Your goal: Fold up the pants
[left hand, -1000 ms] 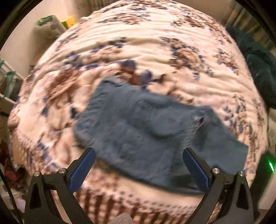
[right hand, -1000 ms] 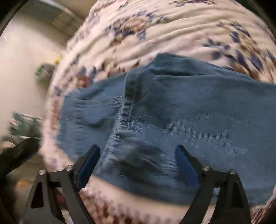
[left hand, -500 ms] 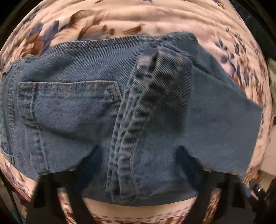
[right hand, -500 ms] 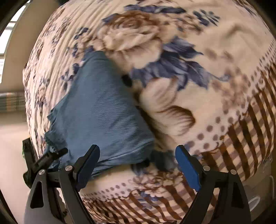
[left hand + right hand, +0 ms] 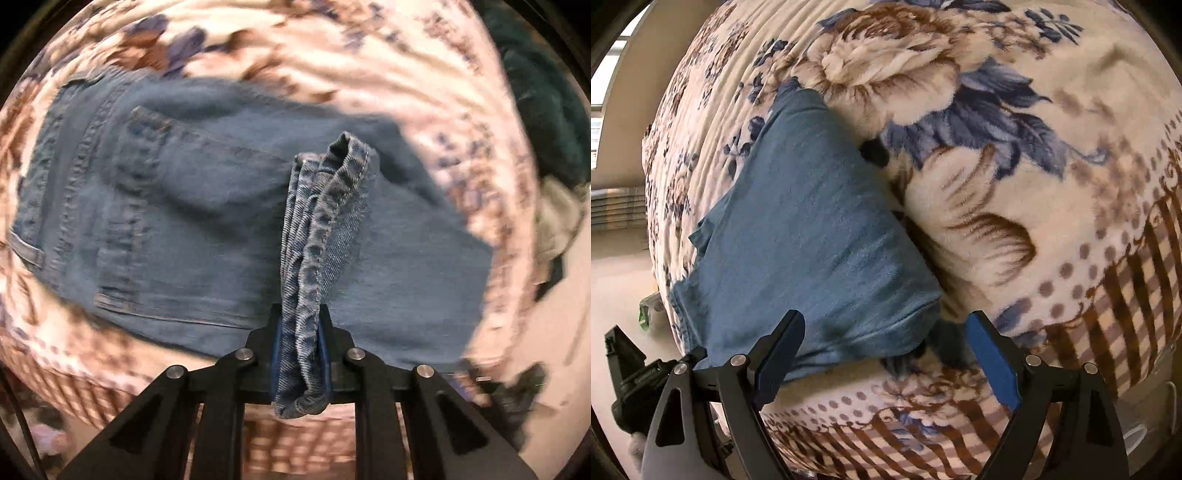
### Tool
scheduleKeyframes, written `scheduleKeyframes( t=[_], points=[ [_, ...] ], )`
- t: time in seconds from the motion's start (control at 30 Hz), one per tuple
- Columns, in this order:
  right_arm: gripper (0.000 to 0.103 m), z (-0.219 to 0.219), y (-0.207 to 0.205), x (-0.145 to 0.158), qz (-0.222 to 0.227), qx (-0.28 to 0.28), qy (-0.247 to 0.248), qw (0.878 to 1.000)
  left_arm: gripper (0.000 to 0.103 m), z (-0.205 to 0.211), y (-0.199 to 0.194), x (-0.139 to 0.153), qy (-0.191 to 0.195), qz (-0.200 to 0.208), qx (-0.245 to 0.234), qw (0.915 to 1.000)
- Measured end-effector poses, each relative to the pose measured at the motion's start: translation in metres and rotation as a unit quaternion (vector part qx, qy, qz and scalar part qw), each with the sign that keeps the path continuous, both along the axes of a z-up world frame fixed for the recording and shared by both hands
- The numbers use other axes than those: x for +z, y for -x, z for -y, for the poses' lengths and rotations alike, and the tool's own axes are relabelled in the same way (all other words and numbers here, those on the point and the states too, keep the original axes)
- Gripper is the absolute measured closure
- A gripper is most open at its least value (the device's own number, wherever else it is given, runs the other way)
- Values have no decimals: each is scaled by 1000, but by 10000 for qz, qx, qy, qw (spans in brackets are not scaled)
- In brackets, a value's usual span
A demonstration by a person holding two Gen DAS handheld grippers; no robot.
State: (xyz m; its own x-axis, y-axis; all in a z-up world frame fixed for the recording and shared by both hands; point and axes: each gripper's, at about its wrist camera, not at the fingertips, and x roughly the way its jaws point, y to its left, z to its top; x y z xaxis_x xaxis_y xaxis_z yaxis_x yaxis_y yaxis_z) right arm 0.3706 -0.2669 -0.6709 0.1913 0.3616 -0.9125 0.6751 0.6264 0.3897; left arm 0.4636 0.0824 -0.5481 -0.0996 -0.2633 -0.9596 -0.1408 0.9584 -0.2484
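Observation:
Blue denim pants lie on a floral blanket, back pocket and waistband to the left. My left gripper is shut on a bunched ridge of the pants' seam fabric, which stands up from the cloth. In the right wrist view the pants stretch away to the upper left, their near end at the blanket's front edge. My right gripper is open and empty, its jaws either side of that near end. The left gripper's body shows at the lower left.
The floral blanket covers the bed, with a checked border along the front edge. A dark green cloth and other clothes lie at the far right. A beige wall and floor show at the left in the right wrist view.
My left gripper has closed on the raised seam fold of the pants; it was open half a second ago. The right gripper stays open near the pants' end, slightly closer.

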Motion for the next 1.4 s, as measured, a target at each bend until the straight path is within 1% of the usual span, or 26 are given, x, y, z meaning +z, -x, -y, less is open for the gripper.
scheduleKeyframes(
  t=[0.03,0.07,0.1,0.13,0.17,0.2,0.27,0.3,0.37,0.43,0.53,0.6,0.7,0.73,0.8,0.87,0.93,0.97,1.03,1.1,1.13,1.2,1.27,1.3,1.33,1.4],
  points=[
    [12,1,0,0,-21,45,-4,10000,84,2,0,-9,-247,-40,-209,9995],
    [12,2,-1,-2,-61,88,-5,9999,82,0,2,-20,-412,-135,-335,9985],
    [12,2,-1,-4,-86,99,-13,9999,81,-6,4,-26,-573,-220,-271,9977],
    [12,3,-2,-6,-111,103,-40,9999,78,-10,5,-23,-563,-184,-181,9981],
    [12,3,-5,-9,-134,97,-104,9998,77,-12,5,-18,-587,-115,-155,9981],
    [12,3,-7,-12,-133,85,-169,9997,77,-12,6,-6,-749,58,-165,9970],
    [12,1,-12,-20,-174,102,-284,9994,75,-9,10,21,-1037,503,-162,9932],
    [12,-1,-14,-25,-258,154,-286,9991,75,-4,11,35,-1108,715,-162,9911],
    [12,-8,-17,-36,-544,398,-296,9973,73,5,11,51,-1025,928,-163,9903],
    [12,-18,-13,-45,-884,727,-351,9928,71,19,10,58,-918,1103,-286,9892],
    [12,-27,-3,-48,-1147,1085,-311,9870,70,45,5,36,-722,1038,-736,9892],
    [12,-28,0,-45,-1212,1210,-209,9850,70,58,4,15,-703,837,-1066,9883],
    [12,-24,-1,-37,-1062,1061,-234,9884,71,58,19,-13,-914,511,-1376,9849],
    [12,-23,-3,-34,-987,996,-241,9898,71,54,25,-19,-937,470,-1418,9843],
    [12,-21,-8,-28,-887,941,-241,9913,71,46,37,-20,-894,575,-1473,9834],
    [12,-22,-12,-24,-835,902,-250,9921,71,42,40,-15,-847,640,-1447,9838],
    [12,-23,-15,-20,-854,913,-241,9919,71,34,40,-5,-762,633,-1261,9871],
    [12,-27,-17,-17,-928,943,-186,9910,71,30,36,4,-695,701,-1082,9892],
    [12,-32,-18,-10,-962,1014,-119,9901,71,14,37,25,-597,878,-873,9905],
    [12,-38,-22,1,-890,1086,-72,9901,70,2,26,50,-376,1164,-573,9908],
    [12,-43,-29,10,-842,1152,-17,9898,65,-4,16,60,-304,1260,-483,9904],
    [12,-47,-50,27,-644,1317,87,9892,58,-7,-5,65,-214,1306,-472,9901],
    [12,-46,-80,39,-384,1473,155,9882,57,-3,-35,60,-182,1262,-606,9900],
    [12,-47,-98,43,-253,1557,185,9873,57,3,-52,54,-206,1232,-791,9890],
    [12,-50,-118,46,-87,1701,247,9851,57,11,-68,44,-311,1206,-963,9875],
    [13,-62,-170,47,264,2203,405,9742,57,26,-90,20,-394,1039,-1253,9859]
  ],
)
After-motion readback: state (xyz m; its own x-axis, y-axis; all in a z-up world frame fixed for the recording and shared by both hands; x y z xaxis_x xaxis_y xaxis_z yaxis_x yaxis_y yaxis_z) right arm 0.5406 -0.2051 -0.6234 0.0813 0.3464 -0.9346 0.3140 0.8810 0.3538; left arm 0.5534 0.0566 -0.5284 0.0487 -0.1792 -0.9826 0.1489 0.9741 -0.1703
